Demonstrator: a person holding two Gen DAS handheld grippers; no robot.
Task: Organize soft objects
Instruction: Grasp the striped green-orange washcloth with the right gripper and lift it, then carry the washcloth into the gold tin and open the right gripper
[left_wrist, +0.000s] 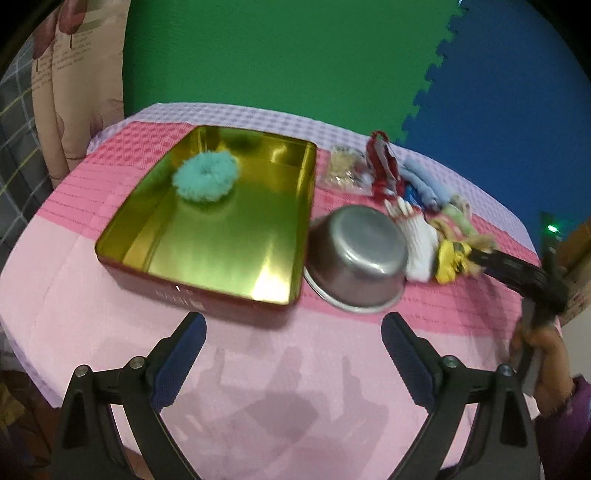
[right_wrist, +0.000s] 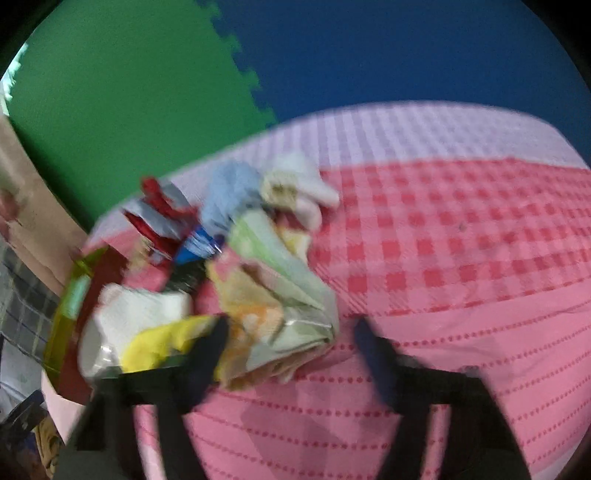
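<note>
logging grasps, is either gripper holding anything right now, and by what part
Nothing is held. The left gripper is open over bare cloth; the right gripper is open at the soft pile, gripping nothing yet.

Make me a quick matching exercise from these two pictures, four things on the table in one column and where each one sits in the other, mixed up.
Things:
1. teal scrunchie
2. metal bowl
3. white glove
4. left tool

Places:
A. upside down beside the gold tin
B. open above bare pink cloth
C. inside the gold tin
D. in the heap right of the bowl

Pairs: 1-C, 2-A, 3-D, 4-B
</note>
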